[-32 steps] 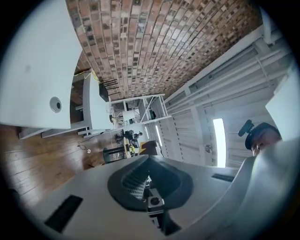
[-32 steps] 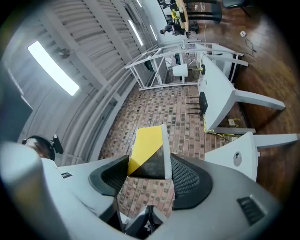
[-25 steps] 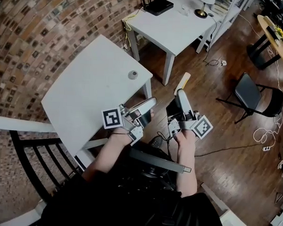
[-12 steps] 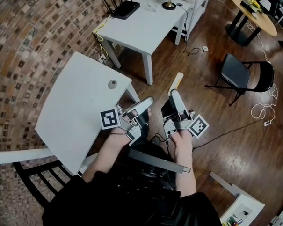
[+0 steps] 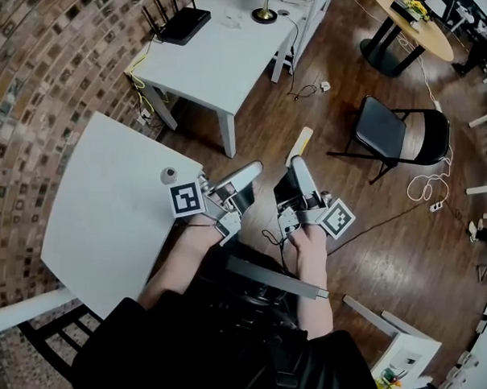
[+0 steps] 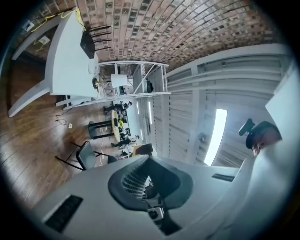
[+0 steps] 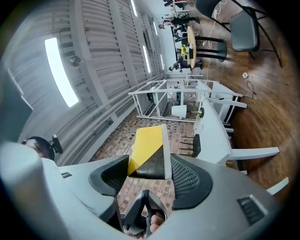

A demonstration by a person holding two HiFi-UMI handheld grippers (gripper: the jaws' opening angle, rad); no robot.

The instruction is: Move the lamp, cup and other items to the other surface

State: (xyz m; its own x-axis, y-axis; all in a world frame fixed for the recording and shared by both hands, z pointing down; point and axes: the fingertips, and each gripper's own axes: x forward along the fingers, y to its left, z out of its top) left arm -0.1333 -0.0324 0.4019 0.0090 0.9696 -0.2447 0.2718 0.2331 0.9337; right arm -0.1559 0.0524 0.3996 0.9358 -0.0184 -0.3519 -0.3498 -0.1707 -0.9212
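swinging round in the last second, we see the near desk (image 5: 105, 224) slide to the left of the head view and the far desk (image 5: 225, 60) climb into its top left corner. both hands have travelled with that turn. the left hand-held gripper (image 5: 251, 169) now hangs just off the near desk's corner, and its marker cube shows right beside a small grey round piece (image 5: 168, 175) that was well apart from it before. its jaws look closed together, with nothing between them.

the right hand-held gripper (image 5: 296, 163) is clamped on a yellow-and-black block (image 5: 301, 141), pads pressed on the two flat sides, and the block pokes forward over the wooden floor (image 5: 371, 235). so one item is mid-carry in the gap between the desks. we judge the turn to be part of that carry, but we cannot tell which desk it is bound for.

the lamp (image 5: 264, 13) stands at the far desk's back edge, near a black router (image 5: 177, 24). a small pale thing between them may be the cup, though it is too small to be sure.

around us, loose cables (image 5: 300, 89) trail on the floor below the far desk. a folding chair (image 5: 401, 130) and a round table (image 5: 412, 24) stand well off to the right. the cables are the likeliest snag on the way across.
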